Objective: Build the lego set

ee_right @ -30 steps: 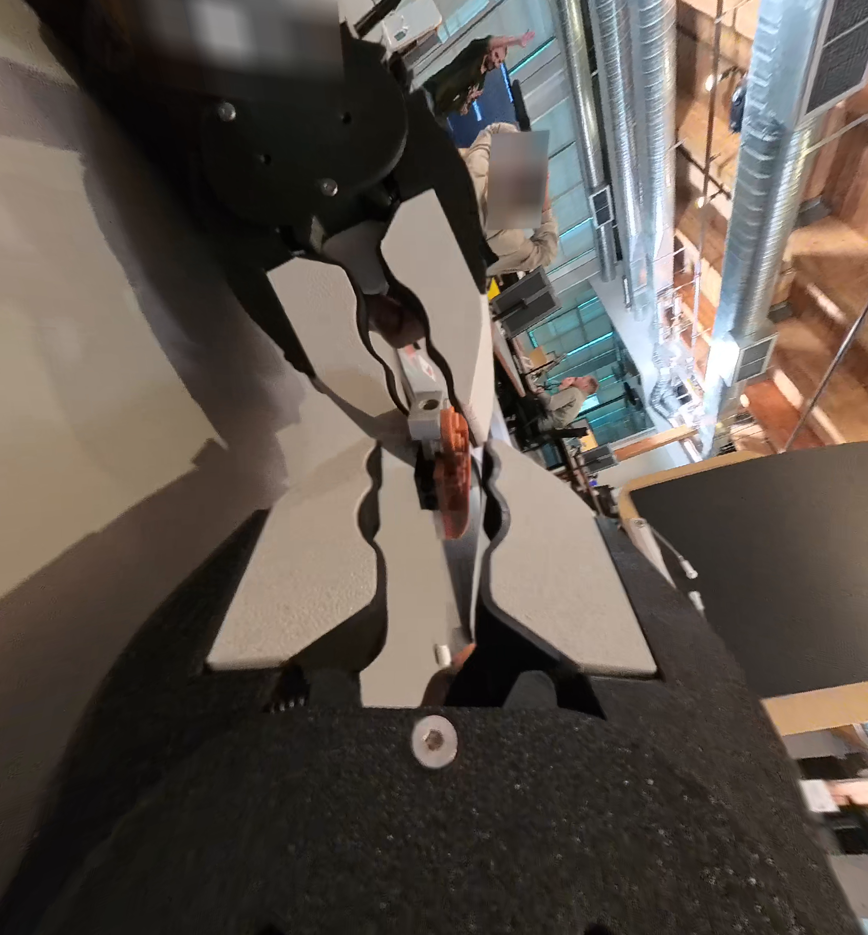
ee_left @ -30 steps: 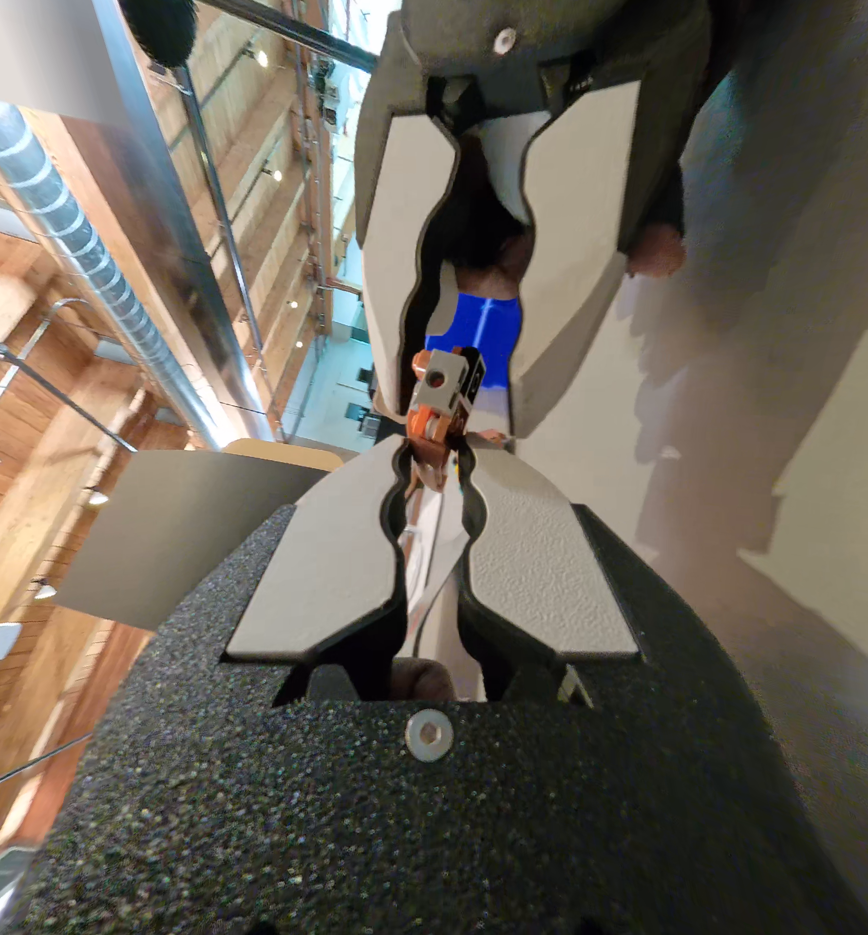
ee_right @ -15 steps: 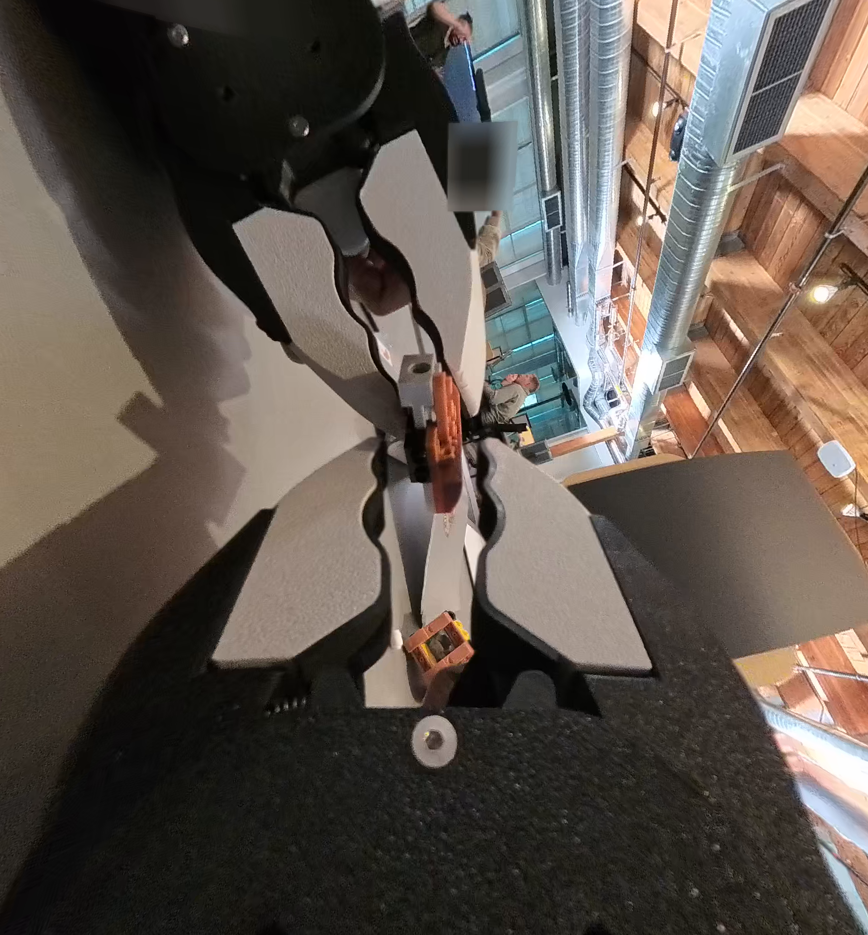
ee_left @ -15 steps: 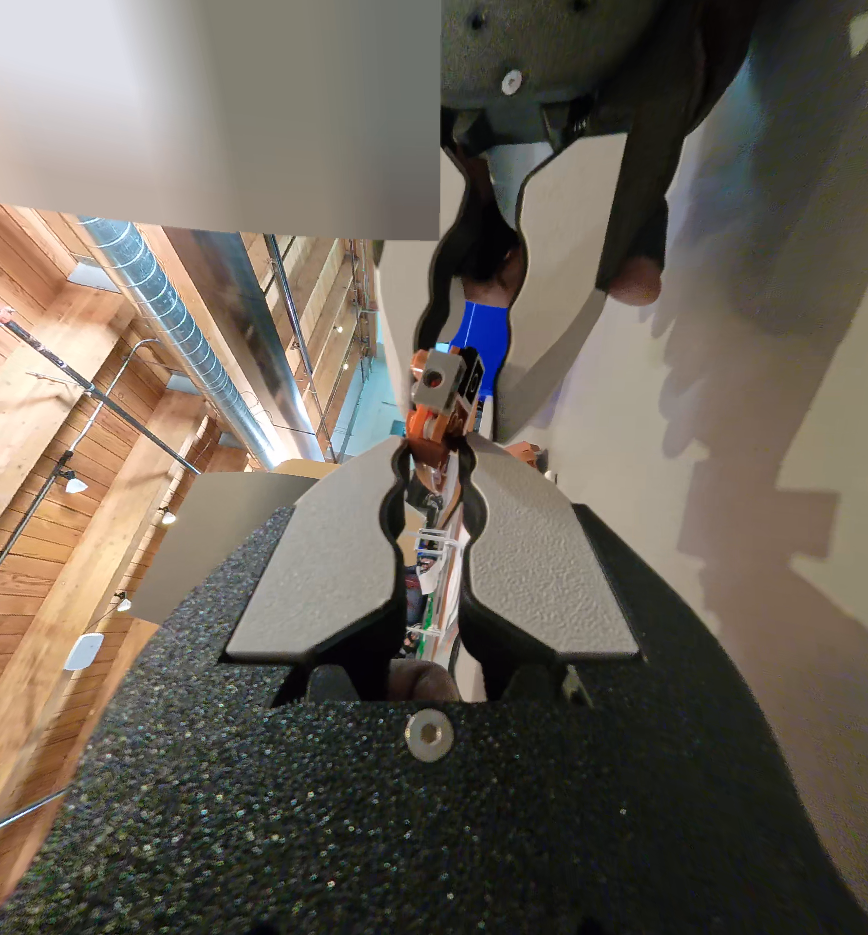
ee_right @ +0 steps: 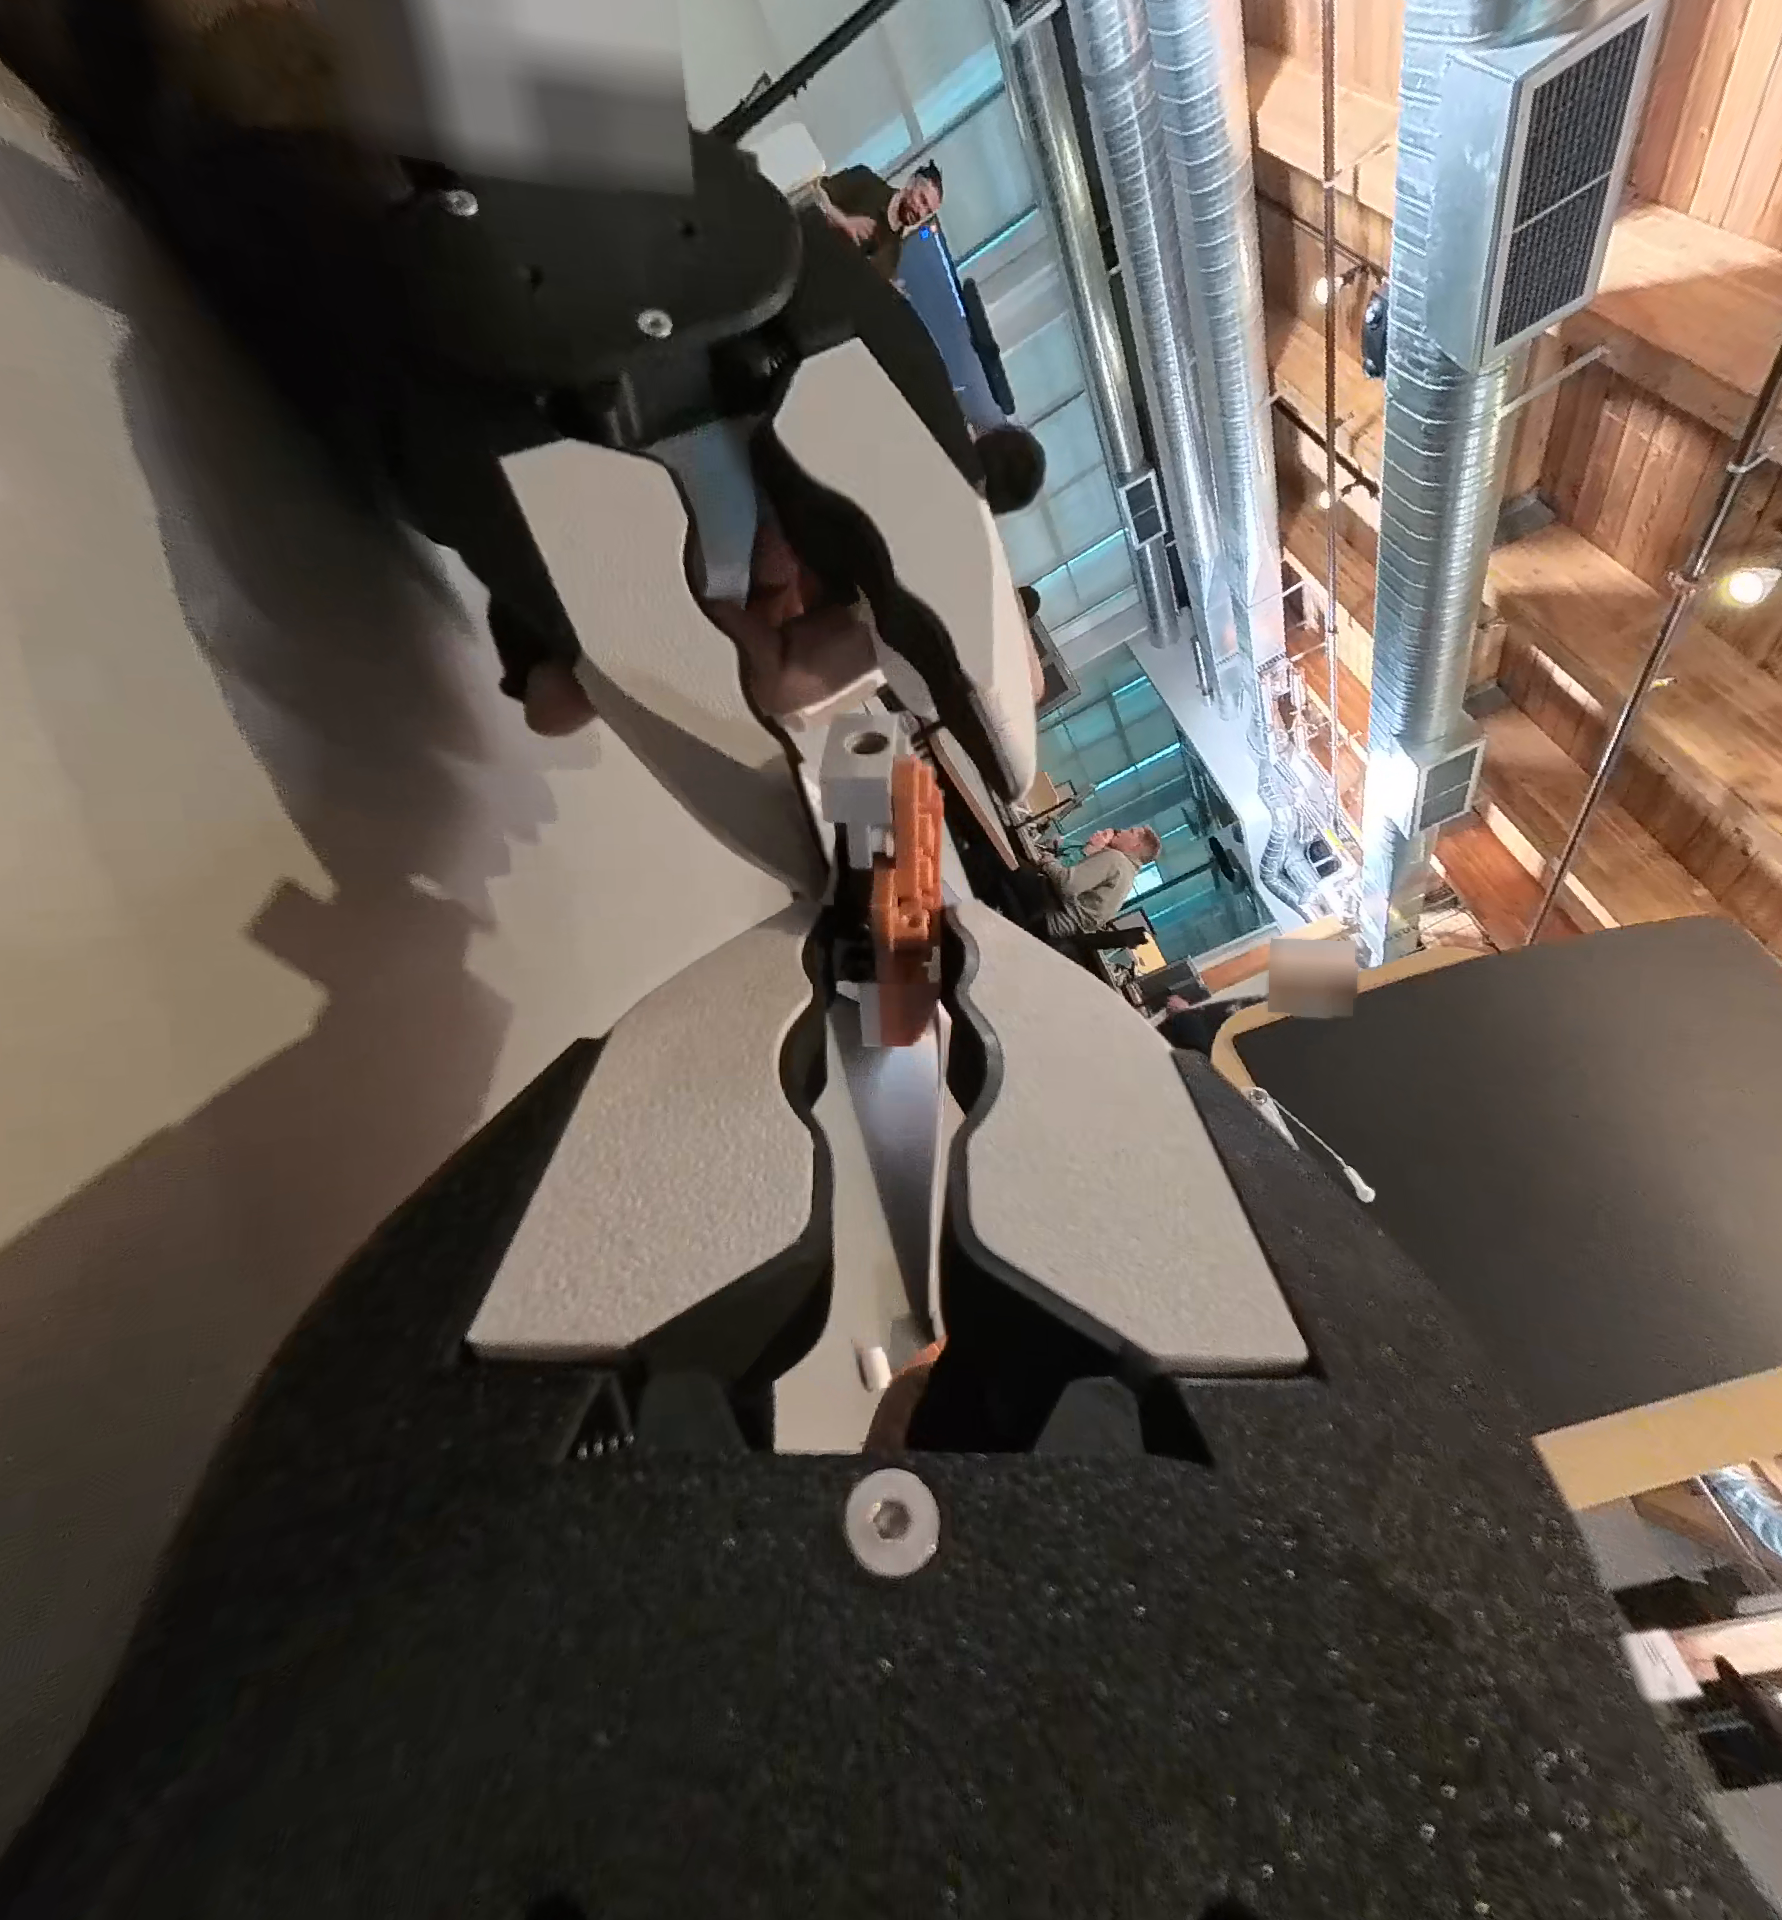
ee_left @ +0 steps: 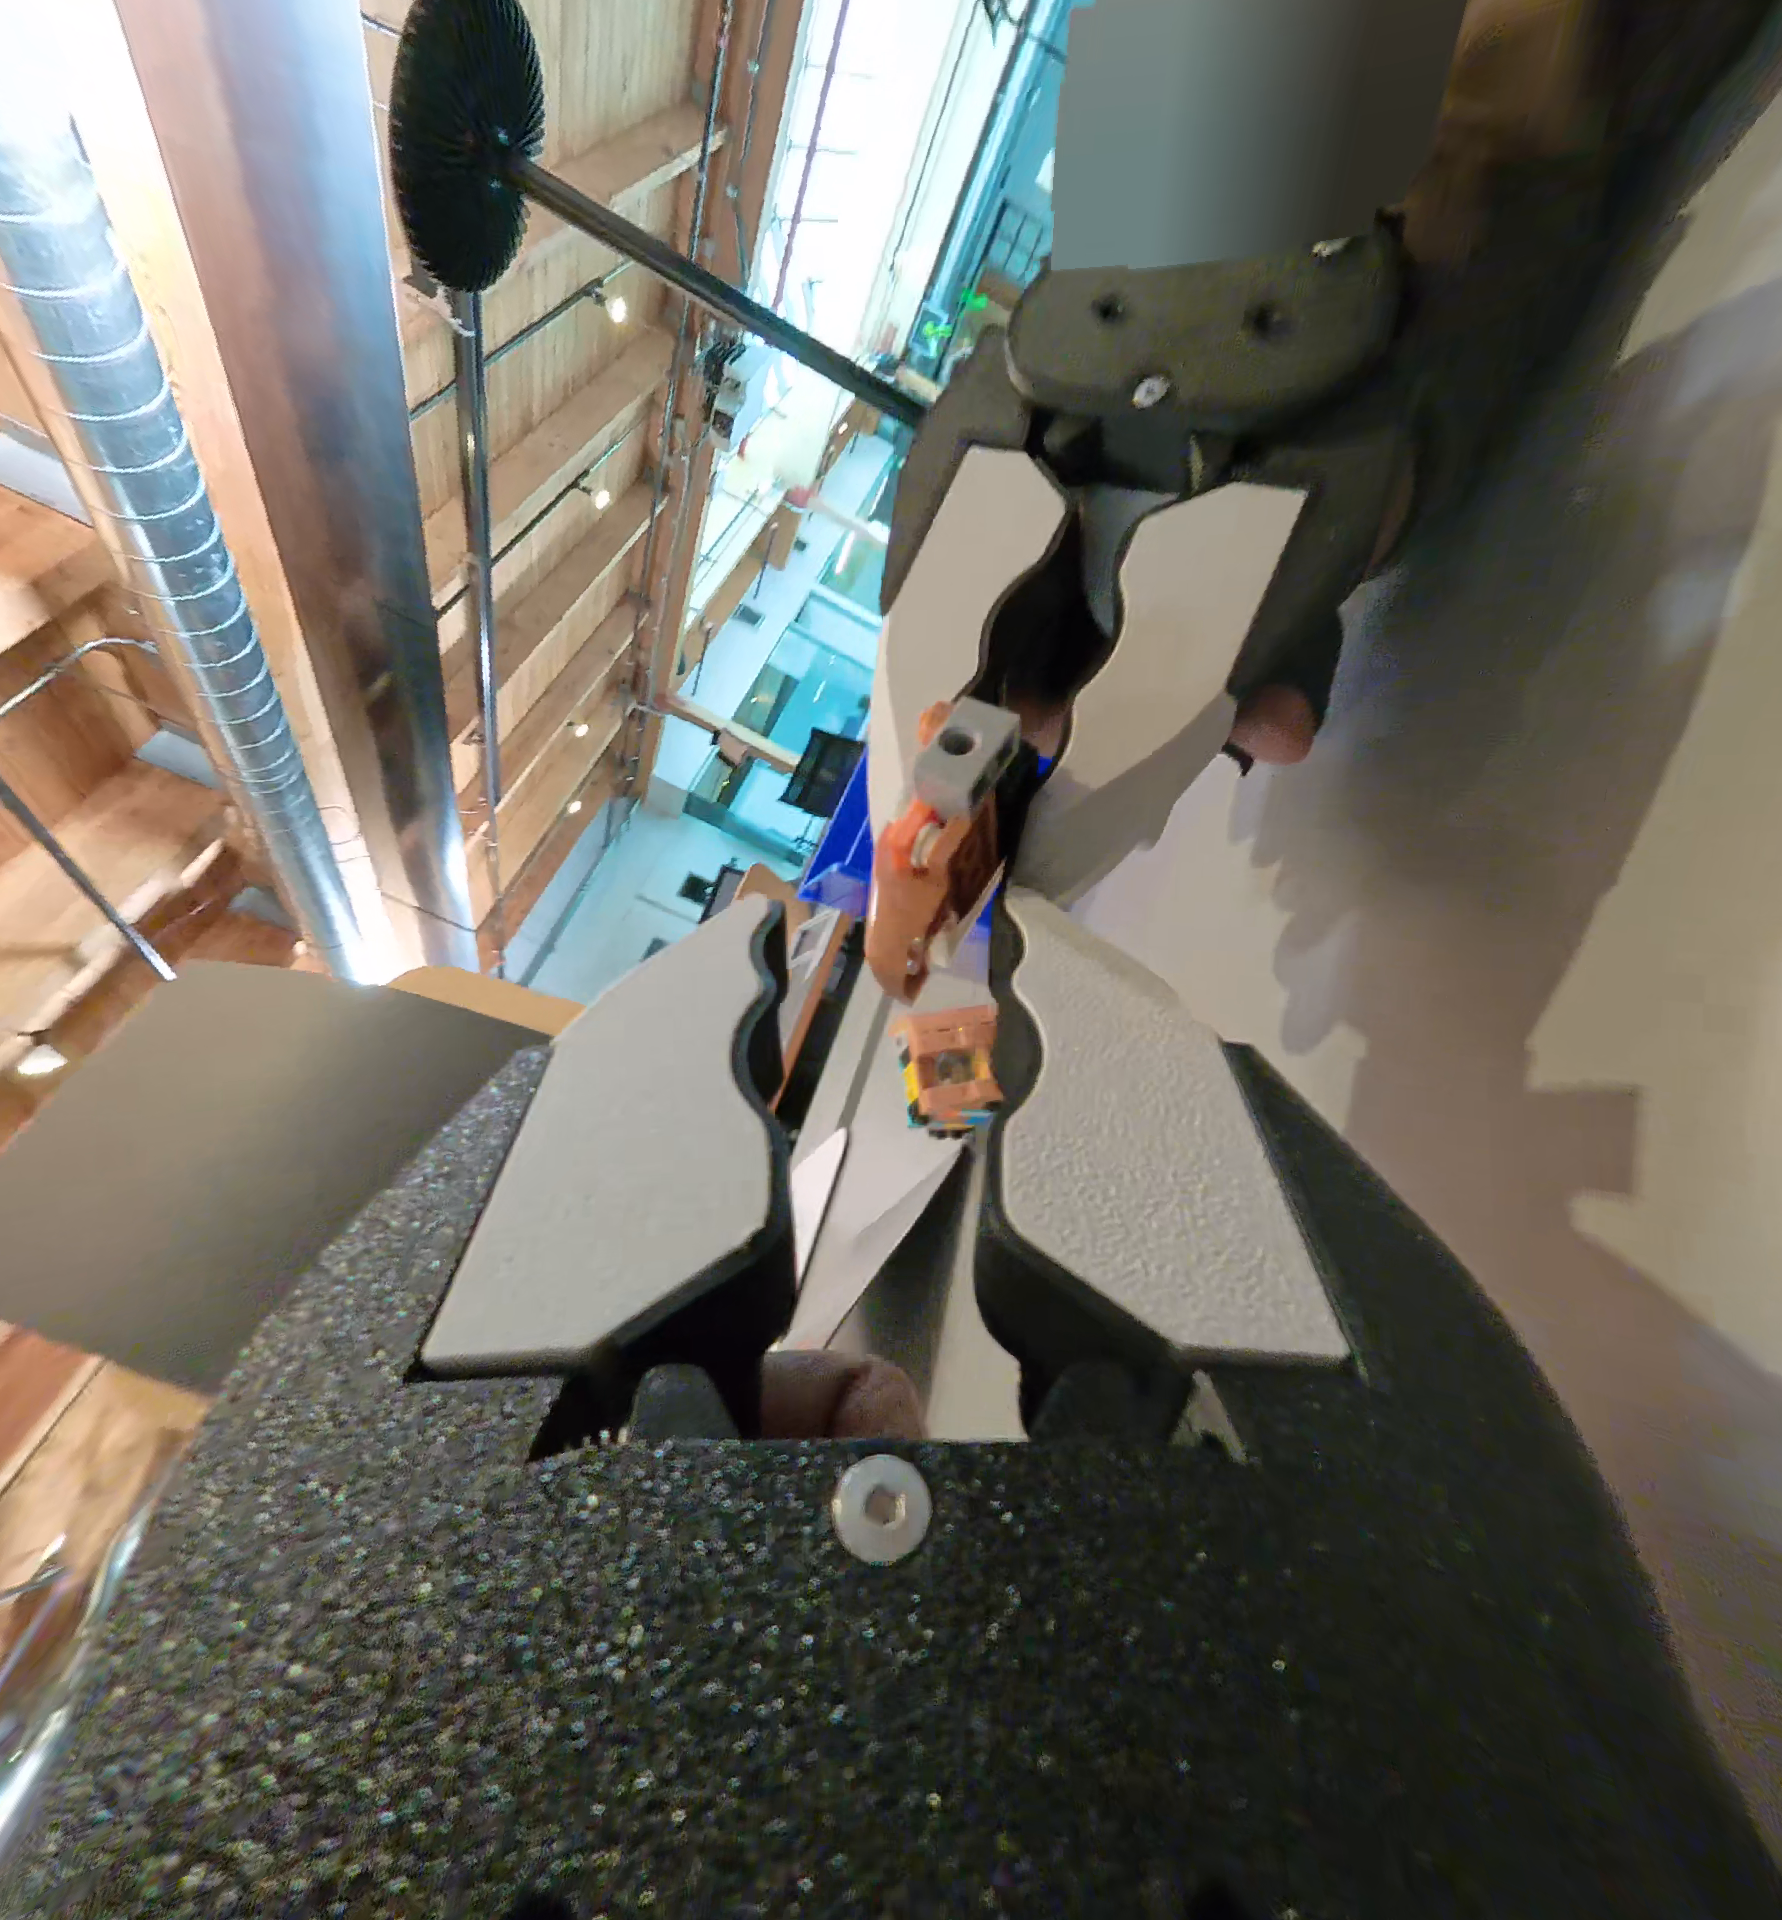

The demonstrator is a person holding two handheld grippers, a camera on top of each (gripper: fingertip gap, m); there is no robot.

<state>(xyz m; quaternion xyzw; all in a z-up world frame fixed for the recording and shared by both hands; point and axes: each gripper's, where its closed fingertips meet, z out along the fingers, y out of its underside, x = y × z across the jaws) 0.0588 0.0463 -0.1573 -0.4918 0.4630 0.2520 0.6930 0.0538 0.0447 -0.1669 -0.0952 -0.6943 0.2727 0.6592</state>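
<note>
A small lego assembly, with a grey holed block (ee_left: 968, 756) on orange (ee_left: 902, 894) and black parts, is held in the air between my two grippers, which face each other tip to tip. My right gripper (ee_right: 887, 925) is shut on its orange part (ee_right: 908, 904), with the grey block (ee_right: 859, 767) sticking out beyond the tips. My left gripper (ee_left: 892, 920) is open. Its jaws stand apart around the orange end, with a clear gap on the left side. The right gripper's fingers (ee_left: 1178, 623) show at the top of the left wrist view.
A small orange lego model (ee_left: 949, 1081) sits on the white table (ee_left: 1593, 935) below the grippers. The views are turned sideways, so the table (ee_right: 87, 727) runs along one side. A dark panel (ee_right: 1541, 1143), a blue bin (ee_left: 833, 857) and seated people (ee_right: 1095, 873) are beyond. Both grippers' tips are close together, under 4 cm apart.
My left gripper's jaws have spread apart and let go of the assembly. My right gripper still holds it. Both views have swung, and the orange model now shows between the left fingers.
</note>
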